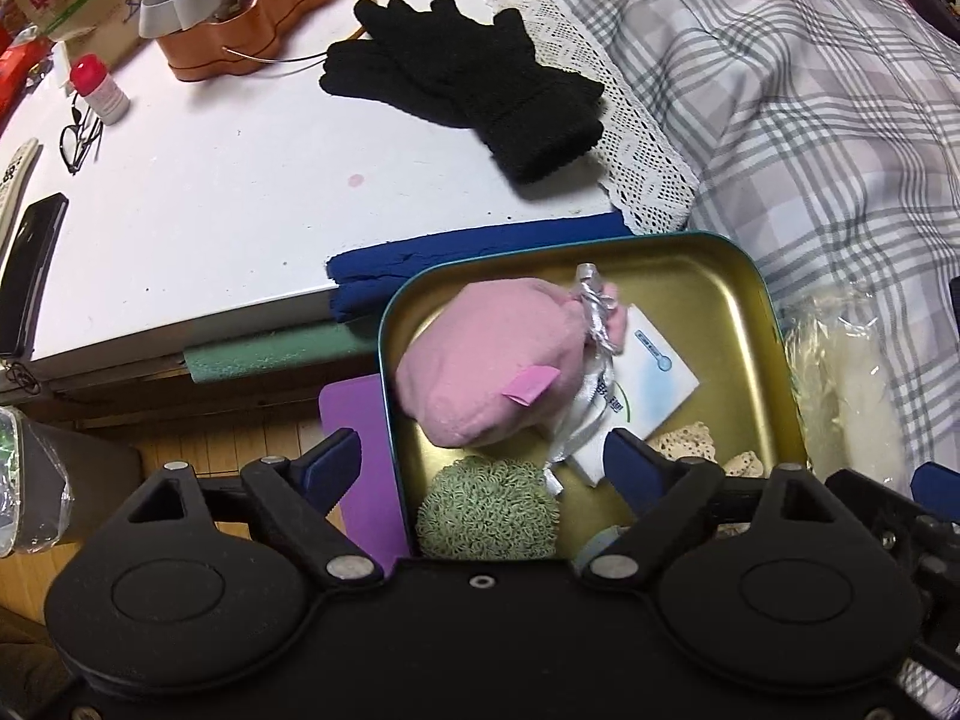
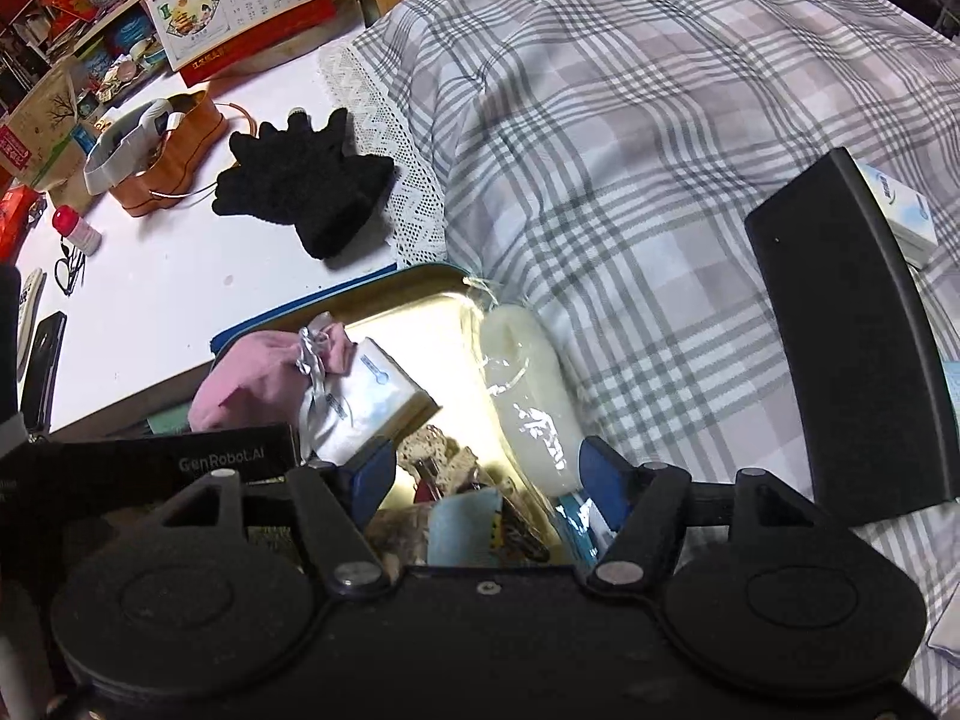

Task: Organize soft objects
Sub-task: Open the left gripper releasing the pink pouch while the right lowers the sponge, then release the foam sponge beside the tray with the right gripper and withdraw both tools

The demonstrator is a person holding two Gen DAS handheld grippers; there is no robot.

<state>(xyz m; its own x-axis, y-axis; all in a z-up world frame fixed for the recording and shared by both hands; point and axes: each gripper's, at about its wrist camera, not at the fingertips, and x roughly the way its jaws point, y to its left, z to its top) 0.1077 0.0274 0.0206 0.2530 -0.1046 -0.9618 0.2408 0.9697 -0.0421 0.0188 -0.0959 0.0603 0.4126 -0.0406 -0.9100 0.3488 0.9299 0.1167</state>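
A gold tin (image 1: 720, 294) with a teal rim holds a pink pouch (image 1: 480, 366) tied with silver ribbon, a white tissue pack (image 1: 660, 378), a green knitted ball (image 1: 486, 510) and lace pieces (image 1: 690, 450). My left gripper (image 1: 480, 468) is open and empty just above the tin's near side. Black knit gloves (image 1: 468, 84) lie on the white table (image 1: 210, 192). In the right wrist view my right gripper (image 2: 483, 471) is open over the tin (image 2: 432, 300), with a white roll in clear plastic (image 2: 528, 396) lying on the tin's right edge between its fingers, not gripped. The gloves (image 2: 306, 192) lie beyond.
A plaid cloth (image 2: 630, 150) with lace trim covers the right side. An orange tin (image 1: 240, 18), a red-capped bottle (image 1: 99, 90), glasses (image 1: 78, 138) and a phone (image 1: 30, 270) sit on the table. A black box (image 2: 858, 360) lies on the plaid cloth.
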